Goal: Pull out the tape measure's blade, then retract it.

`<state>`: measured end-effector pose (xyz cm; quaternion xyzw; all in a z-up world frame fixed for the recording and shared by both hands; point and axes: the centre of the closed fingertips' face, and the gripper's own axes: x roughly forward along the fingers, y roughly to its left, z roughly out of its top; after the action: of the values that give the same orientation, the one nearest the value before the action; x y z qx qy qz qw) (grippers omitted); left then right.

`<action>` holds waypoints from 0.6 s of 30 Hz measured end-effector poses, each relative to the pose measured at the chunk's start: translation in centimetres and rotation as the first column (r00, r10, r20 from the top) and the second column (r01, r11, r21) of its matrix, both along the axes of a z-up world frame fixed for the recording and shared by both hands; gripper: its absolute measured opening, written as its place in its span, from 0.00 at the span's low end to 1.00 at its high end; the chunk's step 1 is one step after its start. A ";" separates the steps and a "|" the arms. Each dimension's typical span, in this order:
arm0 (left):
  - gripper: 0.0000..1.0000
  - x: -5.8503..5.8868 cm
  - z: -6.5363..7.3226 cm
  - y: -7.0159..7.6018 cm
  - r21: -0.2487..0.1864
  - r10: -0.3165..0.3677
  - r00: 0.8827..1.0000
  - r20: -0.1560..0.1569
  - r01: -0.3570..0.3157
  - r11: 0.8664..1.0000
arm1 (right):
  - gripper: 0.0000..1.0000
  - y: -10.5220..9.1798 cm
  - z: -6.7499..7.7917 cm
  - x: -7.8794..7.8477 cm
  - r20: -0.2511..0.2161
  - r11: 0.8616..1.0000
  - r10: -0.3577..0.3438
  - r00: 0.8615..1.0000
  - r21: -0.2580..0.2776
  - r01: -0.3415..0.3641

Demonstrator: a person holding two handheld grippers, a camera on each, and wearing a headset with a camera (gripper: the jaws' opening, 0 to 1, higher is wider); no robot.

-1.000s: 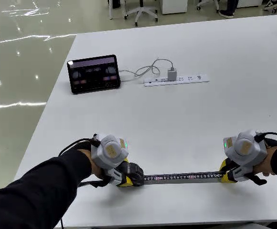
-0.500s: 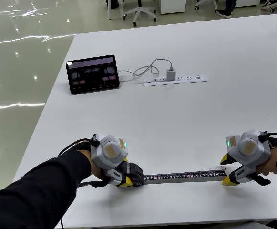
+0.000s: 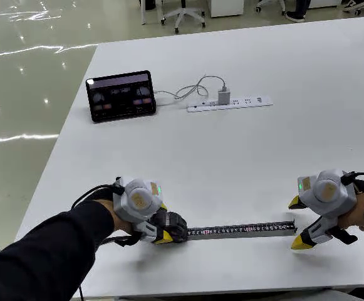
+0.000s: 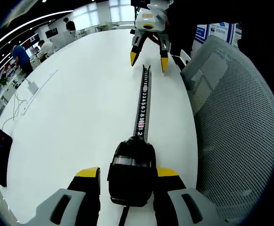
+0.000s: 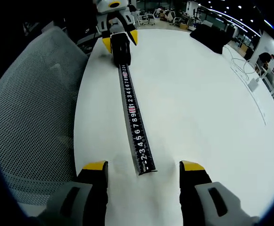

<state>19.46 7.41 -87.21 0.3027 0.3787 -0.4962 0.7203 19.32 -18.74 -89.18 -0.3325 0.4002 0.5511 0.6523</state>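
Blade [image 5: 132,113] markings: black numerals on a grey scale, reading 2 through 9 upward from the tip in the right gripper view, then a red mark at the ten position, after which the count runs on toward the case. Lettering on the case itself cannot be made out. The tablet [image 3: 121,95] at the far left of the desk [image 3: 232,157] shows a lit screen with small panels, too small to read.

Left gripper [image 4: 127,172]: its yellow-tipped fingers [image 4: 87,173] are closed against both sides of the black tape measure case [image 3: 174,227], which sits on the desk near the front edge.

The blade is drawn out of the case and lies flat on the desk, running straight toward the right gripper [image 3: 296,224].

Right gripper: fingers [image 5: 95,165] spread wide. The blade's end hook lies between them with a gap on each side, touching neither. This gripper holds nothing.

Elsewhere on the desk: a white power strip [image 3: 232,104] with a charger plugged in and a cable [image 3: 188,93] looping to the tablet, well apart from the work. A mesh chair back [image 4: 240,117] stands just beside the desk's front edge.
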 end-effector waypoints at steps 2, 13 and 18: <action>0.47 0.0 0.3 0.1 -0.028 0.012 1.000 0.000 -0.012 1.000 | 0.58 0.2 0.2 0.0 -0.009 0.999 -0.022 1.000 0.022 0.023; 0.84 0.1 1.1 0.5 -0.122 0.120 0.992 -0.040 -0.124 0.985 | 0.68 0.4 0.5 -0.2 -0.006 0.998 -0.046 0.999 0.042 0.046; 0.98 0.8 1.0 1.1 -0.134 0.187 0.982 -0.024 -0.188 0.973 | 0.76 0.4 0.6 -0.2 -0.007 0.996 -0.072 0.997 0.053 0.072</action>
<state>20.28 8.53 -86.18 0.2131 0.3748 -0.4524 0.7807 19.13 -18.37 -88.61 -0.2990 0.3988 0.5386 0.6793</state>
